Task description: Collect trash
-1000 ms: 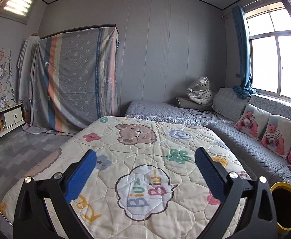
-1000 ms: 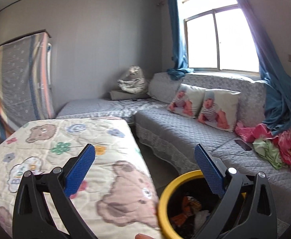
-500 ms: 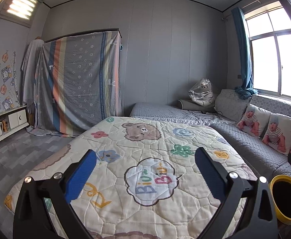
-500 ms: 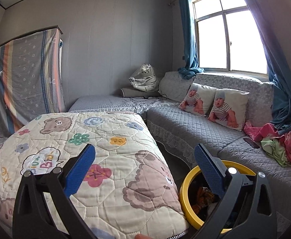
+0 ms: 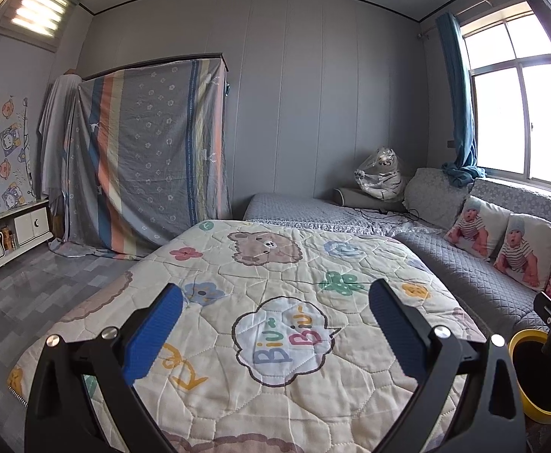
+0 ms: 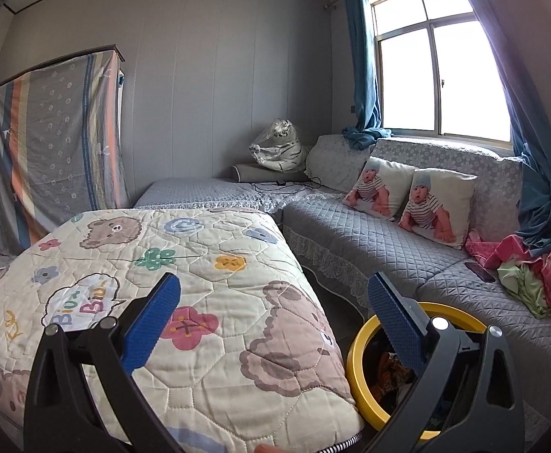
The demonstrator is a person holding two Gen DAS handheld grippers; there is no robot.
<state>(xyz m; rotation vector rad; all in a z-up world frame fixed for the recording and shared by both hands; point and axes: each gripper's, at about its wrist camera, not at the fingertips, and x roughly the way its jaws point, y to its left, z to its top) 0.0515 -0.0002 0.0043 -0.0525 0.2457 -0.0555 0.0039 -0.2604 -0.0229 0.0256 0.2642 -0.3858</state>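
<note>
Left hand-held gripper [image 5: 275, 324]: we see its blue pads spread wide with nothing between them, hovering over the cartoon quilt [image 5: 275, 283].
Right hand-held gripper [image 6: 273, 321]: also spread and empty, above the quilt's corner at 6 o'clock in its own view.
Trash bin [image 6: 354, 355]: yellow-rimmed, at 5 o'clock in the right view, on the floor between quilt and grey sofa [image 6: 369, 241]; we make out crumpled trash [image 6: 390, 372] inside (orange and dark bits, partly hidden by the right finger).
Bin in left view [image 5: 517, 343]: at 4 o'clock, beside the quilt's edge.
Baby-print cushions [image 6: 411, 200]: on the sofa at 2 o'clock.
</note>
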